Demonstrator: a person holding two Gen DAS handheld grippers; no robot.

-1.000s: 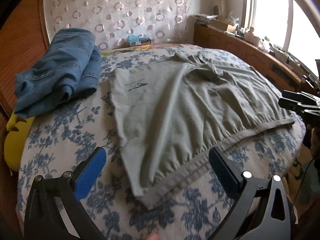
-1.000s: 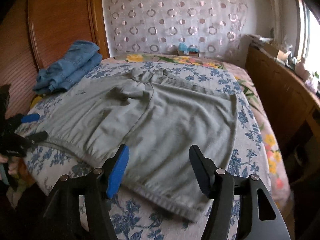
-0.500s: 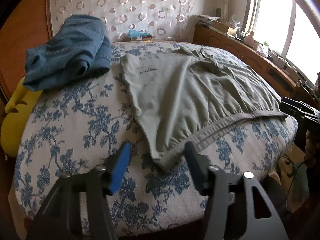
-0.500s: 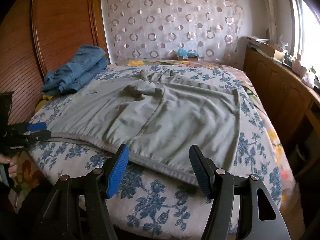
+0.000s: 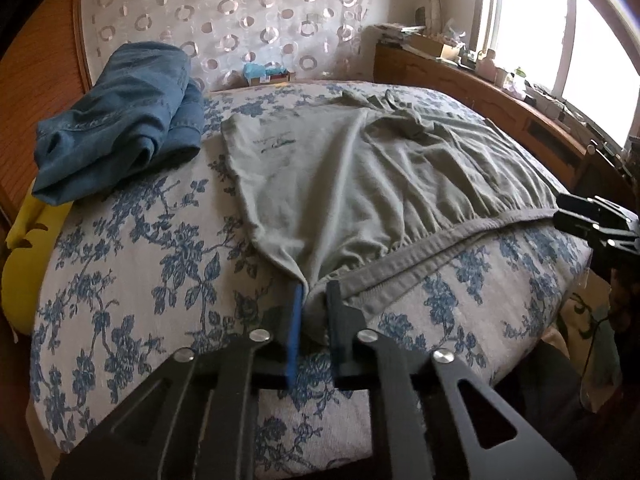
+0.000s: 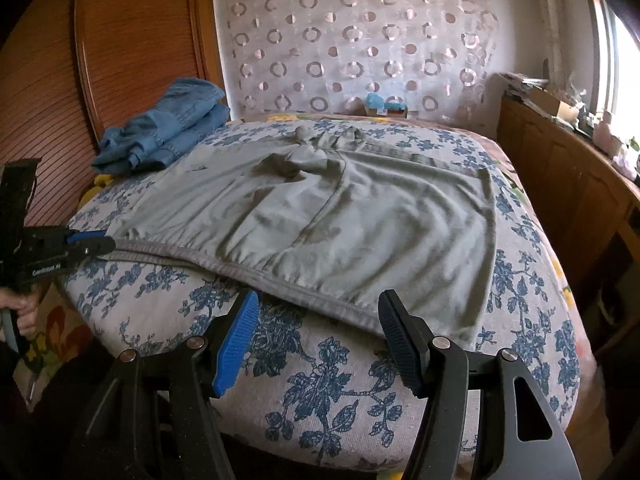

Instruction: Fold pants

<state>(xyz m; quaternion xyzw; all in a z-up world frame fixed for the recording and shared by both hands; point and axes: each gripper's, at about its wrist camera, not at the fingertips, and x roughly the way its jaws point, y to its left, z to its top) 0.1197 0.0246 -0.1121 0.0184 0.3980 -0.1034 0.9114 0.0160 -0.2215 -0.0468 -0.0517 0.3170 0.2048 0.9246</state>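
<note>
Pants: the grey-green pants point(image 6: 320, 216) lie spread flat on the bed point(image 6: 320, 376), with the waistband point(image 6: 240, 270) along the near edge and the legs reaching toward the far wall.

Left claw: the left claw point(image 5: 314, 300) is closed on the left corner of the waistband; the cloth is bunched between its two fingers, and folds run from this point into the fabric.

Right claw: the right claw point(image 6: 318, 312) is open, its fingers apart just in front of the waistband near the right corner. It does not touch the cloth yet, as far as I can see.

Step in hand: I judge that the task is near its beginning, because no fold is visible in the pants. The step seems to be taking both waistband corners before the first fold.

How to do it well: the right claw should go forward and low, so that one finger slides under the band and the other above, and take the thick elastic hem, not only the thin cloth behind it. Both corners should be held level.

Risk: the crotch area point(image 6: 288, 164) is wrinkled, so a little tension between the claws may be needed to smooth it.

Other things: folded blue jeans point(image 5: 120, 120) rest at the far left of the bed, well apart from the pants.
</note>
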